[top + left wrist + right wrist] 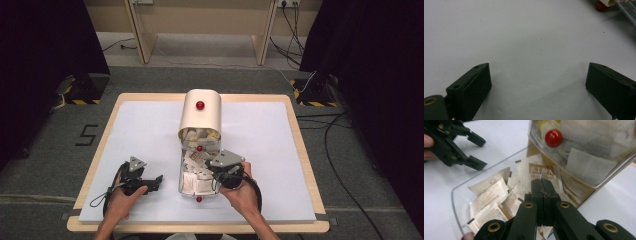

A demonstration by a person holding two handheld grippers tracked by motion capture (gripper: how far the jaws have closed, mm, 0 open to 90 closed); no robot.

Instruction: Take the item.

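Now the right gripper [543, 185] pinches one tea packet [541, 173] inside the clear drawer [457, 192], to lift it out. Beside the drawer, the left gripper [537, 82] waits wide apart, holding nothing.

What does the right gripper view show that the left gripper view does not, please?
Right gripper view: the right gripper shut on what looks like a sachet edge, more packets in the clear drawer, a red knob, and the left gripper seen from outside. Left gripper view: that gripper's own jaws, wide open over bare surface. Shared: the white table and part of the drawer.
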